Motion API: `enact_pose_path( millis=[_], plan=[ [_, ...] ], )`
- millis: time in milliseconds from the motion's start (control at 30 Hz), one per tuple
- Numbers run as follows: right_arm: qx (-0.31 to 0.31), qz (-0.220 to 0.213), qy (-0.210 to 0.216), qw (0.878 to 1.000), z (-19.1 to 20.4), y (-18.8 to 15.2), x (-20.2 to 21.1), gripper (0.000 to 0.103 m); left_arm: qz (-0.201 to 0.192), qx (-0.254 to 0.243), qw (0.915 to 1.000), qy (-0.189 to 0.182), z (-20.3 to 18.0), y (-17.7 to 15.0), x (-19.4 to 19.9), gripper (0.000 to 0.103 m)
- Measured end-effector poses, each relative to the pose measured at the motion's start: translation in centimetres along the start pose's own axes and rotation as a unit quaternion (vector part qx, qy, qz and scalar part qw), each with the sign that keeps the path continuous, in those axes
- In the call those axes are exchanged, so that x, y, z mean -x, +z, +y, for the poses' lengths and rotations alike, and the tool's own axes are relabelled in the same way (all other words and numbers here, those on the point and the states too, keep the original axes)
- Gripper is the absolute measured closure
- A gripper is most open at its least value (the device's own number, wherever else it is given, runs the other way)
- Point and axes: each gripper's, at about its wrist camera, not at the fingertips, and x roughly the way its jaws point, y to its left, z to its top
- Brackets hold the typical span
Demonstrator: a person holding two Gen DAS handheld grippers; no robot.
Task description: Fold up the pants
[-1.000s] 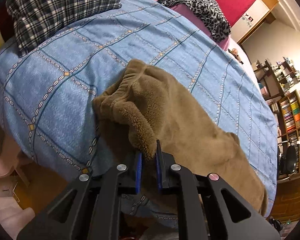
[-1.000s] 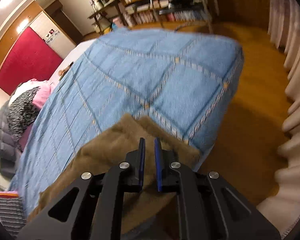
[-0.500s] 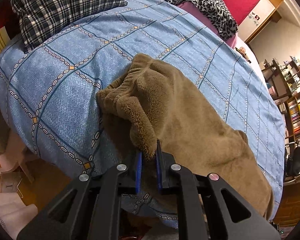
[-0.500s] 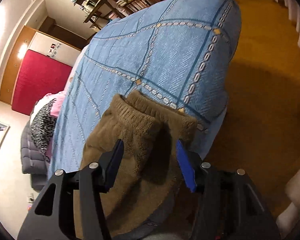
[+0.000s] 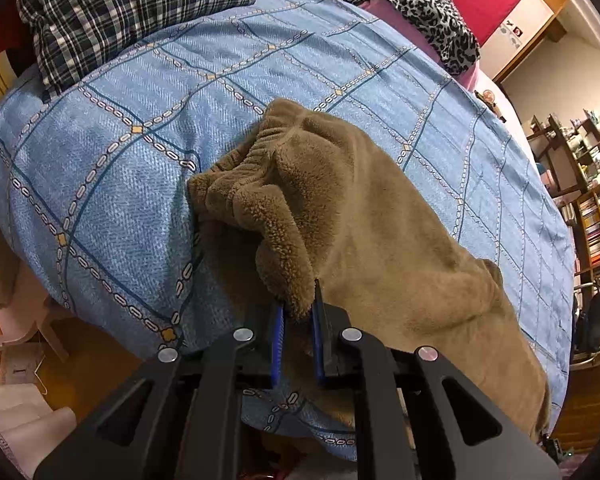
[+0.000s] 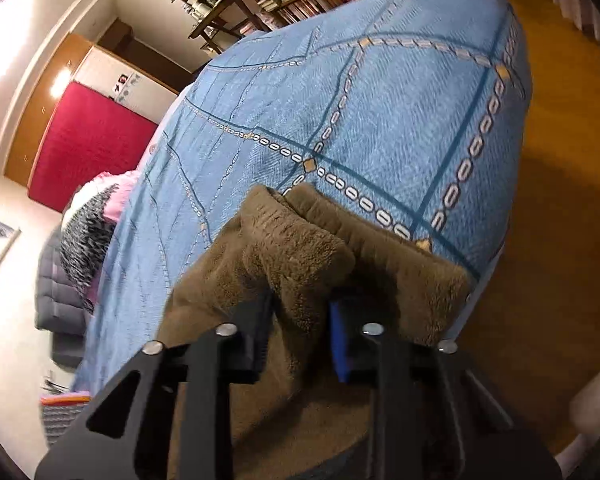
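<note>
Brown fleece pants (image 5: 364,216) lie along the near edge of a bed covered by a blue patterned quilt (image 5: 148,120). In the left wrist view my left gripper (image 5: 298,312) is shut on a fold of the ribbed waistband end and lifts it slightly. In the right wrist view the pants' leg end (image 6: 300,264) rests near the bed corner. My right gripper (image 6: 300,320) has its jaws around the upper leg cuff, with fabric filling the gap between them. The blue pad (image 6: 338,340) of one finger shows against the fleece.
A plaid pillow (image 5: 112,12) lies at the bed's far left, a leopard-print cloth (image 5: 420,4) beyond it. Bookshelves (image 5: 596,216) stand past the bed's far end. Wooden floor (image 6: 560,216) and curtains border the bed corner. A dark padded jacket (image 6: 60,292) lies at the left.
My right gripper opened wide half a second ago and has now narrowed around the upper leg cuff. My left gripper stays shut on the waistband and has shifted slightly.
</note>
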Motion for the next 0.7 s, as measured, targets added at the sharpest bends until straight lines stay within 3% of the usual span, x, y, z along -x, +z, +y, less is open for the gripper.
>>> enact_pose_path(
  millis=[233,367,700],
  plan=[
    [0.019,-0.046,0.014,0.999,0.8,1.3,4.5,0.087,0.0,0.013,0.9997,-0.02,1.2,0.2,0.0,0.092],
    [0.031,-0.051,-0.01,0.998,0.2,0.8,6.4,0.087,-0.003,0.012,0.9995,-0.029,1.7,-0.3,0.3,0.092],
    [0.011,-0.006,-0.081,0.997,-4.4,-1.2,2.7,0.087,0.014,0.014,0.9998,-0.008,4.1,-2.3,-1.4,0.092]
  ],
)
